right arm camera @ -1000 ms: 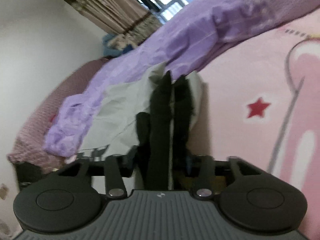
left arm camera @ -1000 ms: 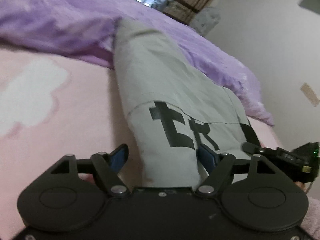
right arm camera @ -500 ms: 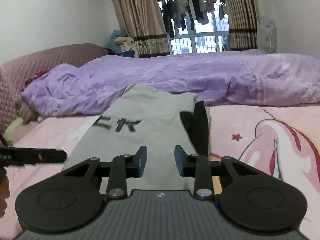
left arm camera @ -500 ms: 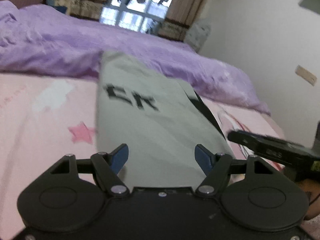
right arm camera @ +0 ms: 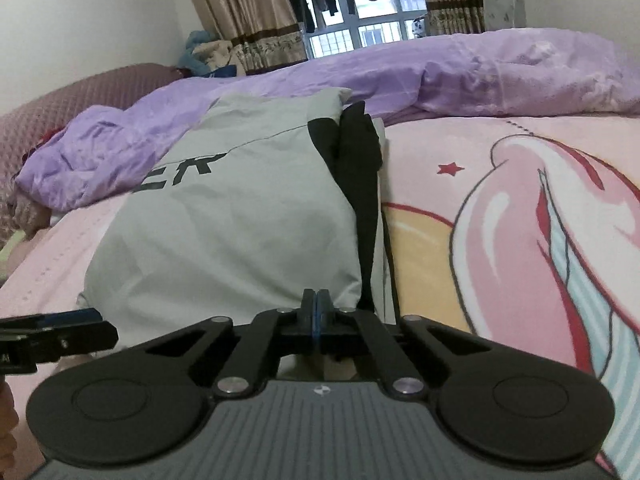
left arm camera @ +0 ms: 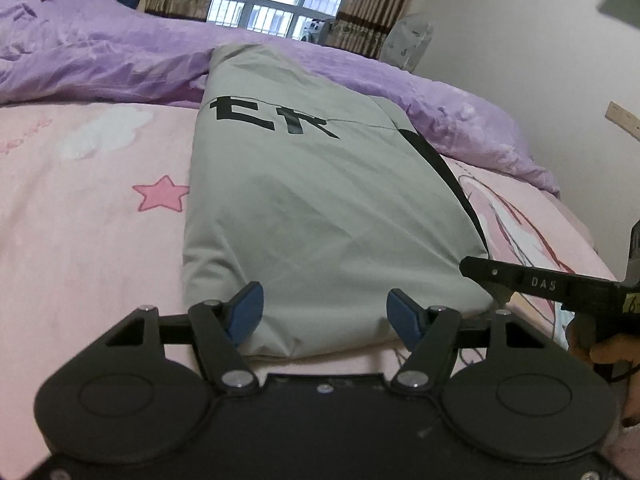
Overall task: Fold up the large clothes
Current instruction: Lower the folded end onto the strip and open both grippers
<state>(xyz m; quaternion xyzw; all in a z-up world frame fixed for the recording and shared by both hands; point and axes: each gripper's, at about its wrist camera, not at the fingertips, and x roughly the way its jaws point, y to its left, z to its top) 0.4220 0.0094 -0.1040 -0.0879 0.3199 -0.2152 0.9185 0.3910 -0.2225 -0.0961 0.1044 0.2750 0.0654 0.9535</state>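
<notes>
A grey garment (left arm camera: 320,208) with black letters and a black side panel lies folded in a long strip on the pink bedsheet (left arm camera: 88,216). It also shows in the right wrist view (right arm camera: 240,224). My left gripper (left arm camera: 326,312) is open, its blue pads either side of the garment's near edge, holding nothing. My right gripper (right arm camera: 316,312) is shut and empty, just short of the garment's near right corner. It appears in the left wrist view (left arm camera: 480,270) at the right.
A crumpled purple duvet (right arm camera: 440,76) lies across the far side of the bed. The pink sheet (right arm camera: 500,208) with a cartoon print extends to the right. A maroon headboard (right arm camera: 72,96) is at the left. Curtains and a window are behind.
The garment was lifted and hanging from both grippers; now it lies flat on the bed. Both grippers let go and pulled back. The right one has shut.
</notes>
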